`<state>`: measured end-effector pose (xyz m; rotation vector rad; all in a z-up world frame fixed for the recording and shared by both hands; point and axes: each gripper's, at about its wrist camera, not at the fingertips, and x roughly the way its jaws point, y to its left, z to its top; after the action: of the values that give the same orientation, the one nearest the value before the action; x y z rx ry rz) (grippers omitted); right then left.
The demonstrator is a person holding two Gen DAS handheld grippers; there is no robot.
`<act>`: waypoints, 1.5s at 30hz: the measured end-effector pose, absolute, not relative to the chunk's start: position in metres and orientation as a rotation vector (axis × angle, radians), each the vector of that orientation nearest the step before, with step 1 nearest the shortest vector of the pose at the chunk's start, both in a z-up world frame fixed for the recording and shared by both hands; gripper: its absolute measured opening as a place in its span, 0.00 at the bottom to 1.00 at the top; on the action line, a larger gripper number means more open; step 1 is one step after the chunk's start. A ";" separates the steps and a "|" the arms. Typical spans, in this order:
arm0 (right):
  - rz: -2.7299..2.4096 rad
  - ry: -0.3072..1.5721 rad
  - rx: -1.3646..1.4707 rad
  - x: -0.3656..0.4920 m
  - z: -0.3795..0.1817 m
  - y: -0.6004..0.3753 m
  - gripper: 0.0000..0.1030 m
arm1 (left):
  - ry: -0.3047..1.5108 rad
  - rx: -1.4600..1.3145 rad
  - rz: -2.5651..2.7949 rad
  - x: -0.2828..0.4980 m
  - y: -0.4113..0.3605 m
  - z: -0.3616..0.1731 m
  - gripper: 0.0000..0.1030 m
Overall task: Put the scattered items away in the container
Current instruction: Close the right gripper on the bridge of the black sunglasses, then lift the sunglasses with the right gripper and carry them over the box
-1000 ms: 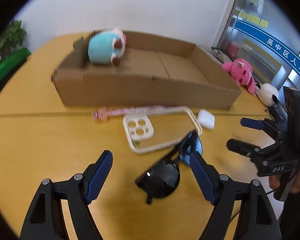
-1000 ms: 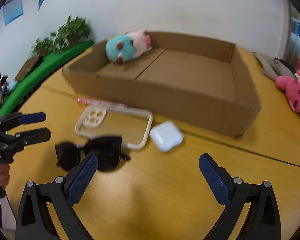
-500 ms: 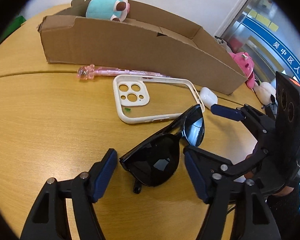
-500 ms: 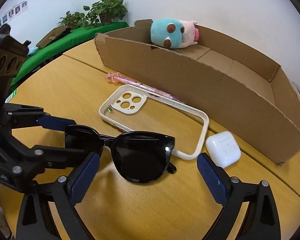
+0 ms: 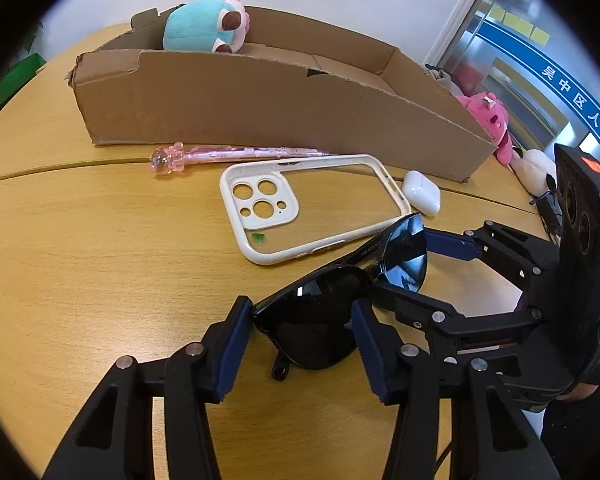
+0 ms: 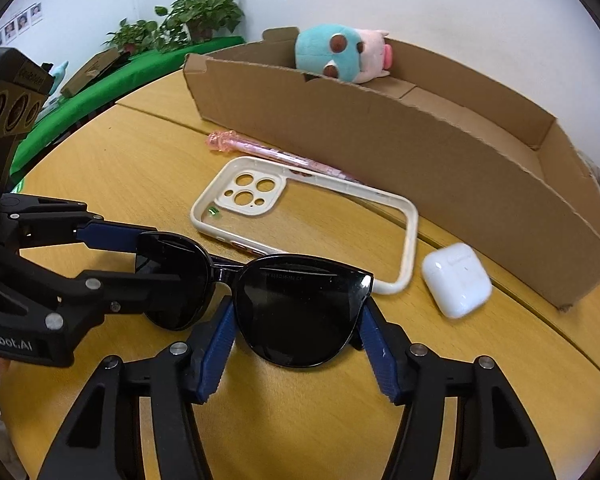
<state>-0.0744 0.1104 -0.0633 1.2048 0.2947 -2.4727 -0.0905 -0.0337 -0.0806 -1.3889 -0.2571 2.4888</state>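
Note:
Black sunglasses [image 5: 324, 320] [image 6: 300, 304] lie on the wooden table. My left gripper [image 5: 300, 320] is closed on one lens, its blue pads touching both edges. My right gripper [image 6: 296, 316] is closed on the other lens in the same way. A cream phone case [image 5: 308, 204] [image 6: 304, 216], a pink pen [image 5: 236, 154] [image 6: 276, 154] and a white earbud case [image 5: 422, 192] [image 6: 456, 280] lie between the sunglasses and the cardboard box [image 5: 260, 108] [image 6: 420, 152]. A teal and pink plush [image 5: 204, 26] [image 6: 340, 58] sits in the box's far left corner.
A pink plush [image 5: 486, 118] and a white plush [image 5: 534, 164] lie on the table right of the box. Green plants [image 6: 180, 20] and a green surface stand beyond the table's left side. A wall runs behind the box.
Both grippers have moved in low over the table and narrowed onto the sunglasses, one on each lens. The other items have not moved.

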 end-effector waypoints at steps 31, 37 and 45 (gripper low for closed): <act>-2.791 0.033 0.889 -0.081 0.044 0.149 0.62 | -0.393 -1.057 2.484 -0.124 -0.029 0.018 0.45; -2.798 0.011 0.895 -0.092 0.049 0.151 0.62 | -0.358 -1.056 2.499 -0.133 -0.022 0.022 0.56; -2.781 -0.059 0.921 -0.111 0.064 0.159 0.62 | -0.065 -0.902 2.554 -0.138 -0.006 0.027 0.69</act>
<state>-0.1114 0.1592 0.0639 0.9209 -0.0589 -2.7812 -0.1375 -0.0055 0.0272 -0.9016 -0.0649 2.5536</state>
